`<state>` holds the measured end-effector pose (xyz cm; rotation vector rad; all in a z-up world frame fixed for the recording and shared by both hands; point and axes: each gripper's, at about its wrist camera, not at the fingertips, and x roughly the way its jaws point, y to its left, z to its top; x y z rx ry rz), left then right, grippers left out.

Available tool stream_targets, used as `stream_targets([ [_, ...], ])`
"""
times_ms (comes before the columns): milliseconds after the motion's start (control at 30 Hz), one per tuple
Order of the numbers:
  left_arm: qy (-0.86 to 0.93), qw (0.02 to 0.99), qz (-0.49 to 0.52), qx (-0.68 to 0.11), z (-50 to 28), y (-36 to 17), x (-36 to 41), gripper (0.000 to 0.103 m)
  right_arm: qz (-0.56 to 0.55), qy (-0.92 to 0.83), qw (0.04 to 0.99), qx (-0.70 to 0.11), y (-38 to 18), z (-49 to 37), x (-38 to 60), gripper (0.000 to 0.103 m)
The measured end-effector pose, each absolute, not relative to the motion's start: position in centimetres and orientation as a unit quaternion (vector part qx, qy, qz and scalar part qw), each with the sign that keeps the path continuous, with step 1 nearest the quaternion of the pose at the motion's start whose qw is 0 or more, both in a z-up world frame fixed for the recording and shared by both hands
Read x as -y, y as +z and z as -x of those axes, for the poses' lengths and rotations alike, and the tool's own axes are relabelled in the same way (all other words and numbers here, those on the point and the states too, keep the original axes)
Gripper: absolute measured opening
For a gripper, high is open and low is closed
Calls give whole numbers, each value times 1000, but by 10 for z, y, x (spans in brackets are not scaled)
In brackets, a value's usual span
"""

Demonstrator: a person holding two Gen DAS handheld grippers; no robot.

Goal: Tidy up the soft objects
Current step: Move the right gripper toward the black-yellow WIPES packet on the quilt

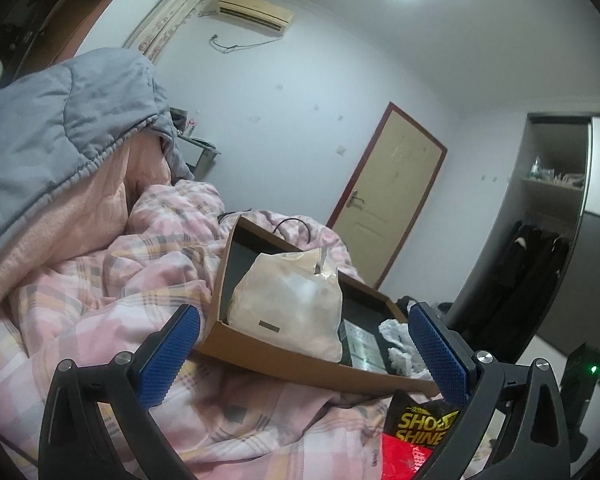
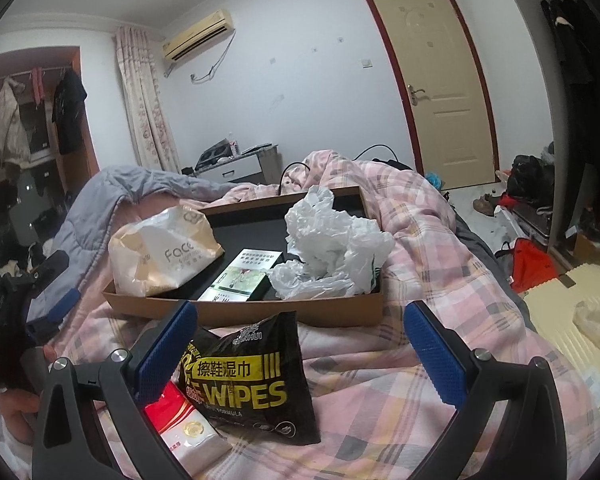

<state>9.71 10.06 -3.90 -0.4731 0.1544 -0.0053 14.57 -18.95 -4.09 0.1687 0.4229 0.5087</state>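
A shallow cardboard box [image 2: 244, 312] sat on the pink plaid quilt [image 2: 440, 240]. Inside it at the left stood a beige face-tissue pack [image 2: 160, 252], a small green-and-white carton [image 2: 240, 276] lay flat in the middle, and a crumpled white plastic bag [image 2: 332, 248] filled the right. In front of the box, on the quilt, a black shoe-wipes pack [image 2: 248, 376] lay partly over a red-and-white pack [image 2: 188, 428]. The right gripper [image 2: 300, 356] was spread wide around the wipes pack, gripping nothing. The left gripper [image 1: 304, 356] was likewise released, facing the box.
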Motion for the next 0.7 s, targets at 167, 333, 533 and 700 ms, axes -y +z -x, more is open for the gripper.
stream_targets([
  [167,-1,976,203,-82,-99,-37,-90,103,-82,248,942,-210,-40,-145,188,103],
  [333,-2,984,156,-82,-98,-33,-75,103,-79,247,941,-216,-41,-147,184,102],
  [533,-5,991,110,-78,-96,-29,-58,103,-76,249,940,-223,-42,-148,182,103],
  [700,-5,993,93,-73,-94,-28,-51,103,-70,250,937,-234,-44,-150,179,102],
])
